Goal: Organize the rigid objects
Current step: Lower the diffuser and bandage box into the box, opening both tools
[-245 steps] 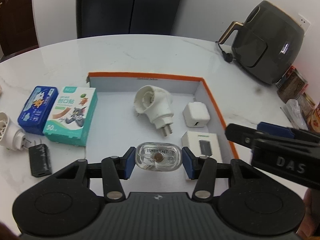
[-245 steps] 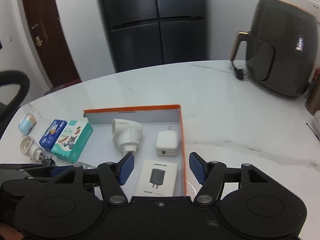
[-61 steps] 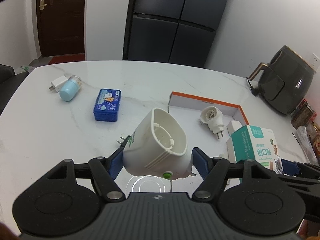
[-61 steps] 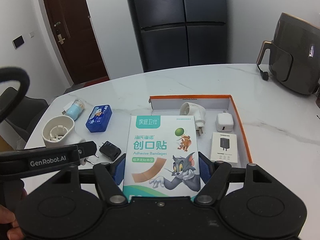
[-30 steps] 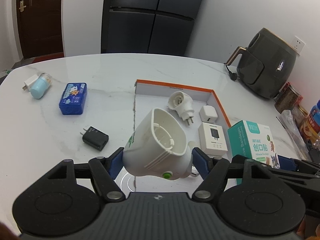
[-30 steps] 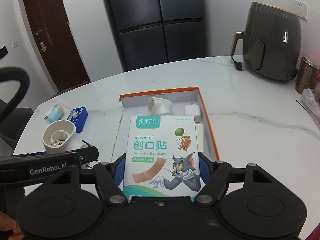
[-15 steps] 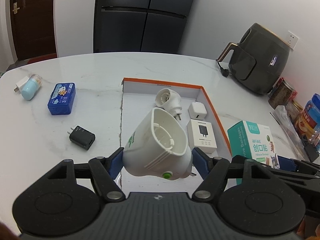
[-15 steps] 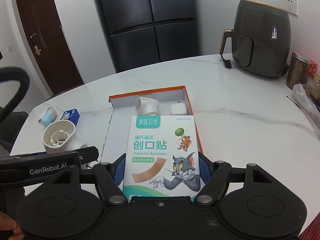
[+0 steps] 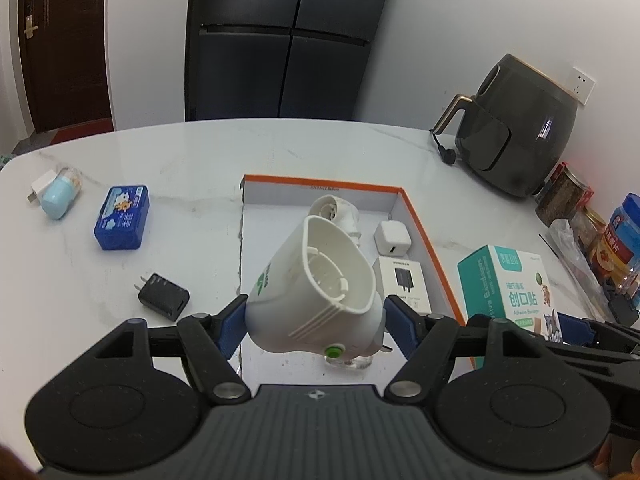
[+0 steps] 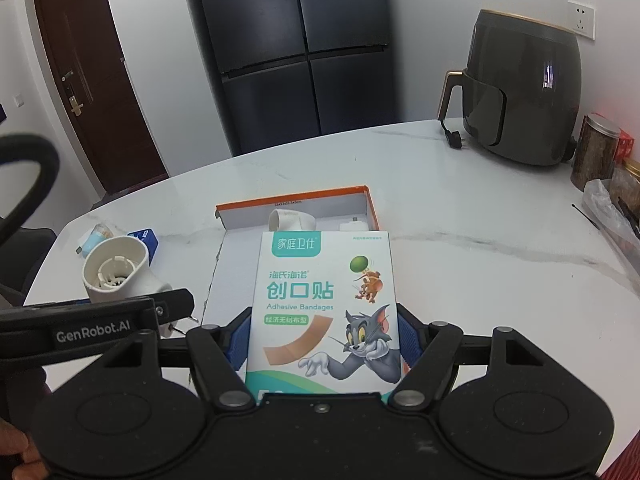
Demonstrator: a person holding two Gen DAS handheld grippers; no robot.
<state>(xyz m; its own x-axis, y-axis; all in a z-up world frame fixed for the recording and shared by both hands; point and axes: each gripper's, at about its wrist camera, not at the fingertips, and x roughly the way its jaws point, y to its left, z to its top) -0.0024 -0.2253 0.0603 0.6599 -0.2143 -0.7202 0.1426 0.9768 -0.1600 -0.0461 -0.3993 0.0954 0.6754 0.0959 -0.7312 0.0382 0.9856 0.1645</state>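
My left gripper is shut on a white plug-in holder and holds it above the near part of the orange-rimmed tray. The tray holds a second white plug-in holder, a white charger cube, a white charger box and a clear bottle. My right gripper is shut on a teal bandage box, held above the tray's near right side; the box also shows in the left wrist view.
On the white marble table left of the tray lie a black charger, a blue box and a light blue bottle with a white plug. A dark air fryer and jars stand at the right.
Both grippers have moved over the tray with their loads still held. The tray now sits straight ahead in both views and closer.
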